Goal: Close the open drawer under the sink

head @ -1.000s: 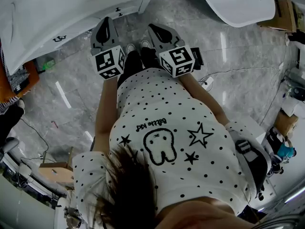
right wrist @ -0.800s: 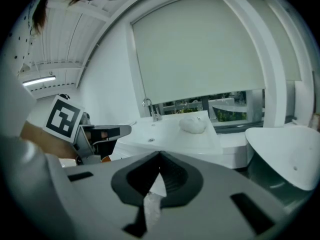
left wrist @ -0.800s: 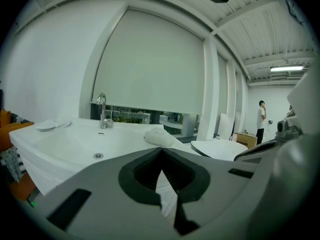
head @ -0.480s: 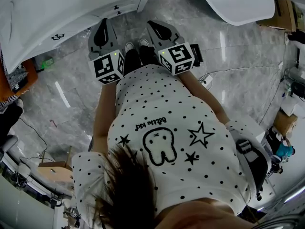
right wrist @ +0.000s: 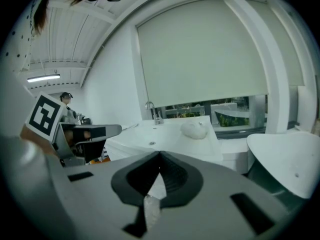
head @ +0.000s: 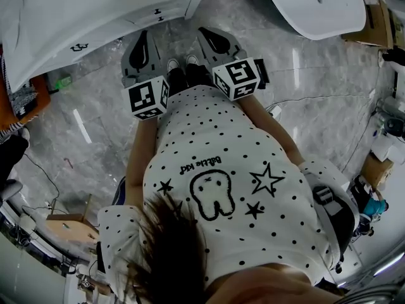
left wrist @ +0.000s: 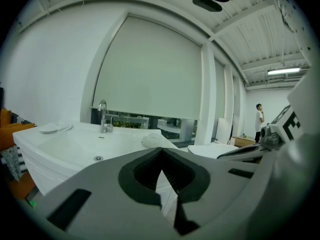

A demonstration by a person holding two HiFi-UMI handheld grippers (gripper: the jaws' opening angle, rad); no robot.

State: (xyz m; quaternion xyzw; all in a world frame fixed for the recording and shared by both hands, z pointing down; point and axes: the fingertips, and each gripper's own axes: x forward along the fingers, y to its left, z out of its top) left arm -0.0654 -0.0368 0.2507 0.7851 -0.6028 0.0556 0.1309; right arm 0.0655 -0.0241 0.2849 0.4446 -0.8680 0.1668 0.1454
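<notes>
Both jaw pairs are together and empty as I hold the grey left gripper [head: 140,38] and grey right gripper [head: 212,35]. The white black-handled drawer [head: 169,9], under the white ceramic sink [head: 50,11], lies at 1 o'clock from the left jaws, apart.

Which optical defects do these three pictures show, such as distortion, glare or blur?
Head view: fisheye bending, with glare streaks on the marbled floor. Left gripper view: dark round vignette; faucet sharp. Right gripper view: same vignette; ceiling lamp overexposed.

The sink [head: 44,21] runs off the frame at eleven o'clock, the white basin [head: 316,2] is cut at one o'clock, and the drawer fronts [head: 168,9] are too foreshortened to tell whether open.
</notes>
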